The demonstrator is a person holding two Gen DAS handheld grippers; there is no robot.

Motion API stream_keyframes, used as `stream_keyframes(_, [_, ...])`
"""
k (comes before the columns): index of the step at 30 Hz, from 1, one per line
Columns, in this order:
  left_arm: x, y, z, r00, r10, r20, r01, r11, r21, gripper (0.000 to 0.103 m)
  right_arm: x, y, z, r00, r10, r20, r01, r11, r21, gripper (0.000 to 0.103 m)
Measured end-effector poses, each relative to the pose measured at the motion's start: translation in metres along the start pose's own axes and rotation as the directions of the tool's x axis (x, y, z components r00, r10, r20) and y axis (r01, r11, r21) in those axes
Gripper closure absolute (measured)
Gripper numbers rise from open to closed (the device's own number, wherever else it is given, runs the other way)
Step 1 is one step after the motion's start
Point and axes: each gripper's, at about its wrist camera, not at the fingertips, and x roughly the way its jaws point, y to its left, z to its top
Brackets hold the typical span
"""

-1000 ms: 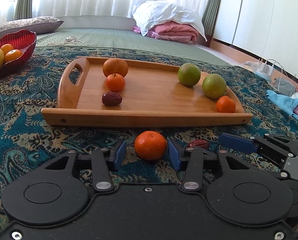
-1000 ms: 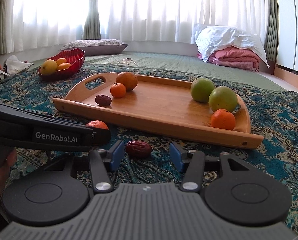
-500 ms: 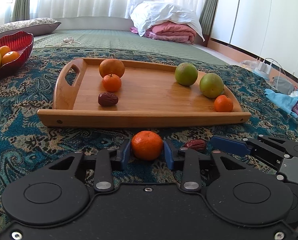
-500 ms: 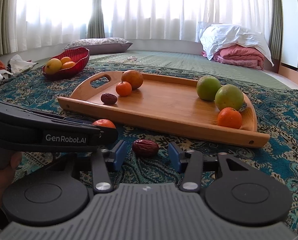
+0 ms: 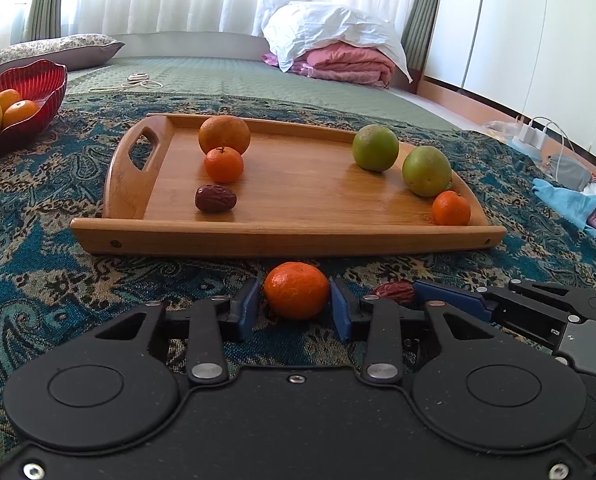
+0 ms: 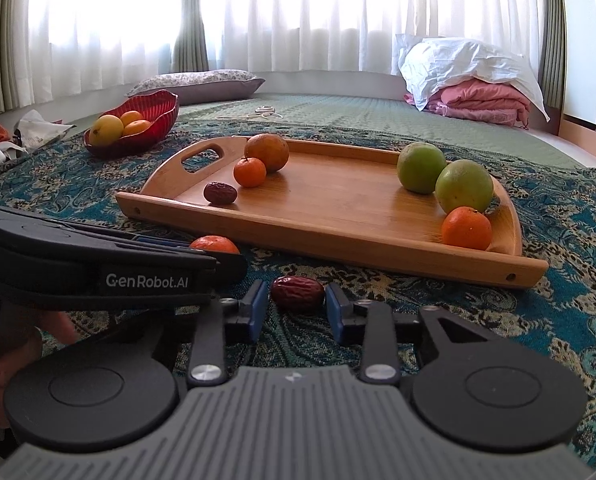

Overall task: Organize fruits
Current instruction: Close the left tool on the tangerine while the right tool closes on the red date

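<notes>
Left gripper (image 5: 297,312): closed on a mandarin (image 5: 297,290); both blue pads pressed against its sides.
Mandarin: small, round, bright orange, dimpled skin, slightly flattened top; resting on the patterned cloth (image 5: 38,248) just in front of the tray's near rim.
Right gripper (image 6: 297,310): jaws just narrowed around a date (image 6: 297,293); right pad touching the fruit, a thin gap visible at the left pad; firm grip cannot be told from the pictures.
Date: dark red-brown, oval, wrinkled, glossy; lying on the cloth, near the mandarin, in front of the tray.
Wooden tray (image 5: 290,236): light bamboo, raised rim, cut-out handle at the left end.
Tray, left side: one large orange (image 5: 224,134), one small mandarin touching it in front, one date nearer the front rim.
Tray, right side: two green round fruits (image 5: 375,148) side by side, one small mandarin at the front right corner.
Red bowl (image 5: 38,88): far left on the cloth, holding yellow and orange fruits.
</notes>
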Motion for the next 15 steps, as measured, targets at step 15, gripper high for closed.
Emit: stream_keyframes(15, [-0.008, -0.010, 0.022, 0.996, 0.058, 0.071, -0.060, 0.998, 0.030, 0.071, -0.006, -0.012, 0.020, 0.997, -0.060, 0.048, 0.058, 0.998, 0.038, 0.069])
